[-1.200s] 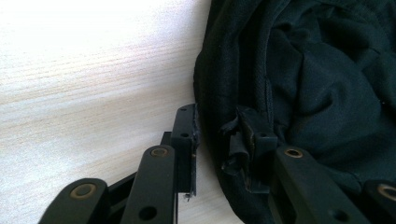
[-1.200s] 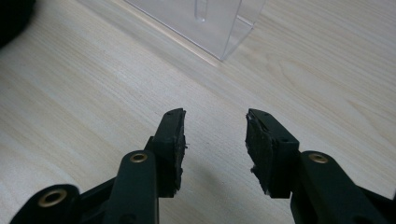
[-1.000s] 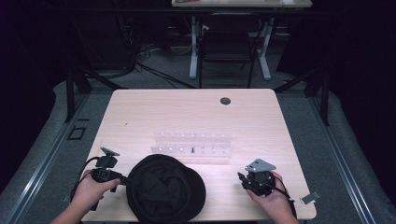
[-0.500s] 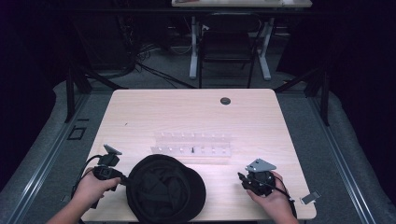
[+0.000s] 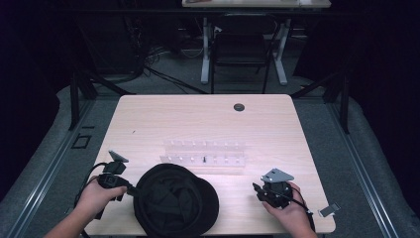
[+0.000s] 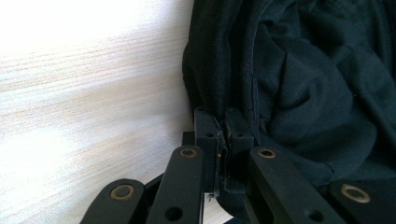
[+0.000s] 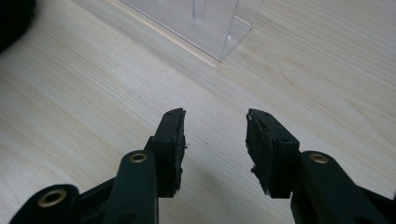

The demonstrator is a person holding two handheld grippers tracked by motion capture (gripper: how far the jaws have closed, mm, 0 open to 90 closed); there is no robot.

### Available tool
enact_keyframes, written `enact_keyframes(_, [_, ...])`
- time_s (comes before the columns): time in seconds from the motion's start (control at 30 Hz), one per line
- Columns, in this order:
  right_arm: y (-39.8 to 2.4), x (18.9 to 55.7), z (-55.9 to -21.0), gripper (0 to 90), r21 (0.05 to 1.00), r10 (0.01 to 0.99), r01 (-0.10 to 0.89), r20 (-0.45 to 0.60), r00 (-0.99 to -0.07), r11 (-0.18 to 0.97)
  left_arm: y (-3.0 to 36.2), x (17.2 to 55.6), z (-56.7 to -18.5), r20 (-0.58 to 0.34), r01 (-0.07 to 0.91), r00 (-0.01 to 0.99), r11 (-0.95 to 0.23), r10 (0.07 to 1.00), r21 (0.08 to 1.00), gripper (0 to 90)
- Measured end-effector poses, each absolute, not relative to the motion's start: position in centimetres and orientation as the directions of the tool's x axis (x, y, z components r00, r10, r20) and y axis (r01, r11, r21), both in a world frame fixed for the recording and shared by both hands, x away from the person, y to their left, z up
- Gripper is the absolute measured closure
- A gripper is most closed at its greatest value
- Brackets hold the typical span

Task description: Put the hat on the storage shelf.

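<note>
A black cap (image 5: 176,201) lies upside down near the table's front edge, its dark lining (image 6: 317,84) facing up. My left gripper (image 5: 132,190) sits at the cap's left rim; its jaws have just been closing and are now shut on the rim fabric (image 6: 223,135), pinched between the pads. At the front right, my right gripper (image 5: 257,191) rests in a hand, well apart from the cap. Its jaws stand open over bare wood (image 7: 215,135) with nothing between them.
A clear acrylic rack (image 5: 204,153) with small pegs stands across the table's middle, just behind the cap; its corner (image 7: 219,28) shows ahead of the right gripper. A dark round grommet (image 5: 239,107) sits near the far edge. A chair and desk legs stand beyond the table.
The left gripper has edged right to the cap's rim and its jaws have closed on the fabric. The right gripper and hand have stayed put.
</note>
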State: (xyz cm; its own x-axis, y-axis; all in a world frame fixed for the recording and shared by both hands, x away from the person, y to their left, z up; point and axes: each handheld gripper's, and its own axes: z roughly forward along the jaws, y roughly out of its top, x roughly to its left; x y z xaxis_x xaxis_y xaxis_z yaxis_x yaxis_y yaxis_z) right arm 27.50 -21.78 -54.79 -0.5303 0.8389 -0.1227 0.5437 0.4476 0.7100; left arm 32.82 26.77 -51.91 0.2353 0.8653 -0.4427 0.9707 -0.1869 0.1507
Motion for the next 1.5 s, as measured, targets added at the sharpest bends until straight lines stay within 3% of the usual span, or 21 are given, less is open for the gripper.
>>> enact_keyframes(1.5, [-21.9,27.5,-54.8,56.7,0.713,0.843,0.545,-0.122,-0.523,0.441,27.4,32.8,-47.1,-0.638,0.987,0.158,-0.098,0.754,0.128,88.1])
